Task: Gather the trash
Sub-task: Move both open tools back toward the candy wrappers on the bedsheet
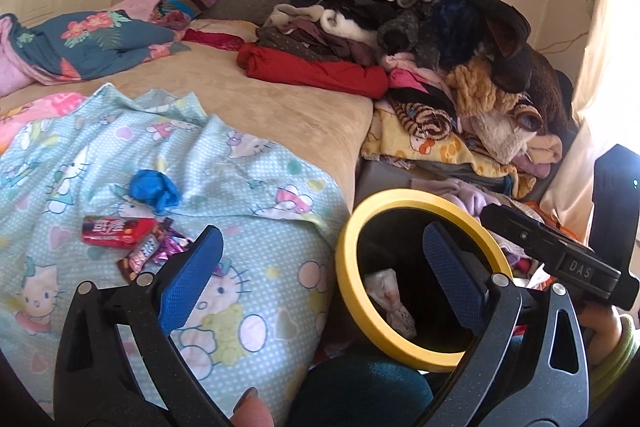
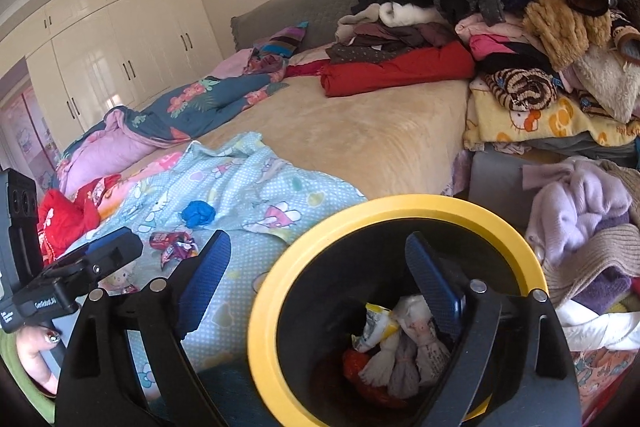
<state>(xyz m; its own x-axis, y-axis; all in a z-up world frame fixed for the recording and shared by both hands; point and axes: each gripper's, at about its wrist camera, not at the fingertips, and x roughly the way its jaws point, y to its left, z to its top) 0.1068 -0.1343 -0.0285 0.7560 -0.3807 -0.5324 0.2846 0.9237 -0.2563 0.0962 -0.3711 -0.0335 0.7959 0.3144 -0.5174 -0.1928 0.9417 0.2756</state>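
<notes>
1. We see our left gripper [image 1: 320, 283] with its blue-padded jaws spread wide and nothing between them, hanging over the edge of the bed [image 1: 280, 107] beside the bin.
2. Our right gripper [image 2: 320, 279] is likewise spread wide and empty; its right finger reaches over the mouth of the bin, its left one over the bedding.
3. The round black trash bin with a yellow rim [image 2: 264, 307] stands just beside the bed, and in it lie crumpled white tissues [image 2: 404, 355], a yellow-and-white wrapper [image 2: 376, 327] and something red [image 2: 354, 363].
4. On the light-blue cartoon-cat sheet [image 1: 248, 187] we find a crumpled blue plastic wad [image 1: 154, 189], and near it a red snack packet [image 1: 116, 231] touching a cluster of purple and brown candy wrappers [image 1: 156, 251].
5. A tall heap of mixed clothes [image 1: 440, 39] covers the bed's far right side, well apart from the wrappers.
</notes>
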